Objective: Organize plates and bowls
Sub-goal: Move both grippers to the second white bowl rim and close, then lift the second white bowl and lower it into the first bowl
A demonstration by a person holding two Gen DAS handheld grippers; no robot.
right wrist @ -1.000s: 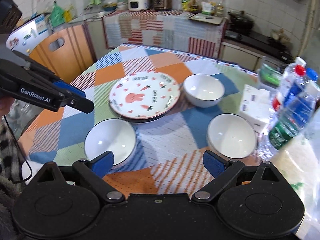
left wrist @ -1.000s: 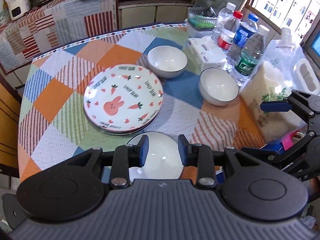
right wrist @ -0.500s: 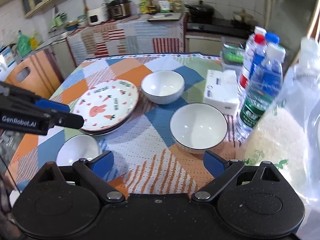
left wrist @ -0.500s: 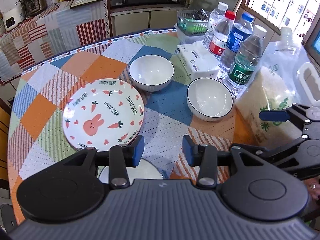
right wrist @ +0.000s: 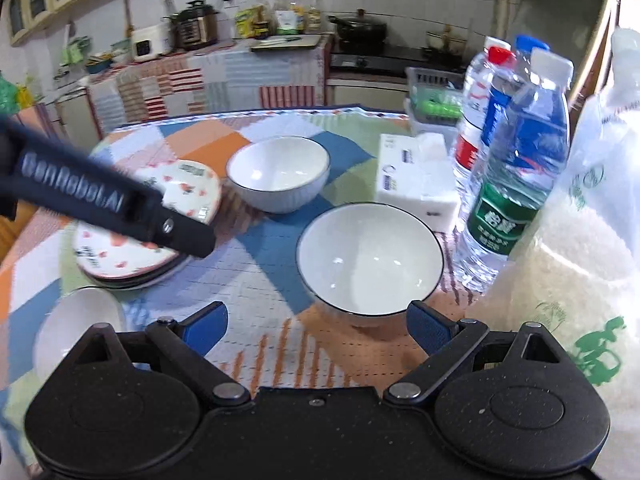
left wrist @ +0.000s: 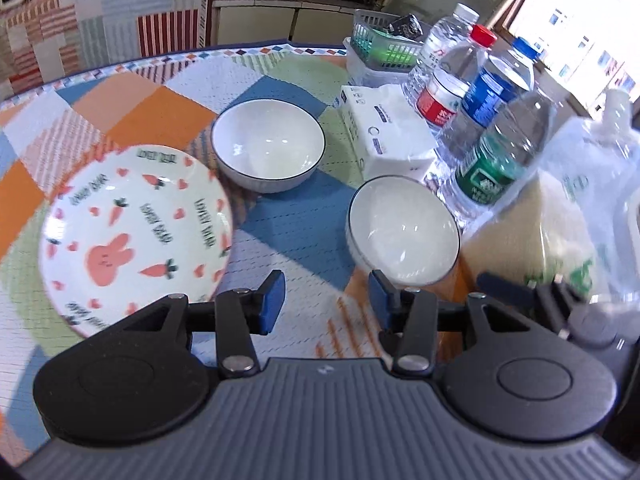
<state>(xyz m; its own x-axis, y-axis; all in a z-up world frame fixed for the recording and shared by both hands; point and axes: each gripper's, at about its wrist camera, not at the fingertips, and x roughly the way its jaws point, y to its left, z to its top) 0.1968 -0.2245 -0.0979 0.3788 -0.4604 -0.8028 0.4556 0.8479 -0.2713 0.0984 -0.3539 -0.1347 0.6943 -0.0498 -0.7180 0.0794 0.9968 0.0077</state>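
A stack of rabbit-and-carrot plates (left wrist: 132,232) lies at the left of the table. Two white bowls with dark rims stand apart: the far bowl (left wrist: 268,144) and the near right bowl (left wrist: 402,230). My left gripper (left wrist: 326,300) hovers over the cloth between plates and near bowl; its jaws are opening with nothing between them. My right gripper (right wrist: 316,320) is wide open just in front of the near bowl (right wrist: 370,258), apart from it. A third white bowl (right wrist: 76,324) sits at the lower left. A left gripper finger (right wrist: 120,208) crosses over the plates (right wrist: 116,256).
Several water bottles (right wrist: 516,184), a tissue box (right wrist: 416,184) and a big bag of rice (right wrist: 568,280) crowd the table's right side. A green basket (left wrist: 380,44) stands at the back. Behind the table runs a kitchen counter (right wrist: 208,76) with appliances.
Both grippers have moved right and lower, closing in on the near right bowl. The left jaws have widened. The third bowl has slipped out of the left wrist view.
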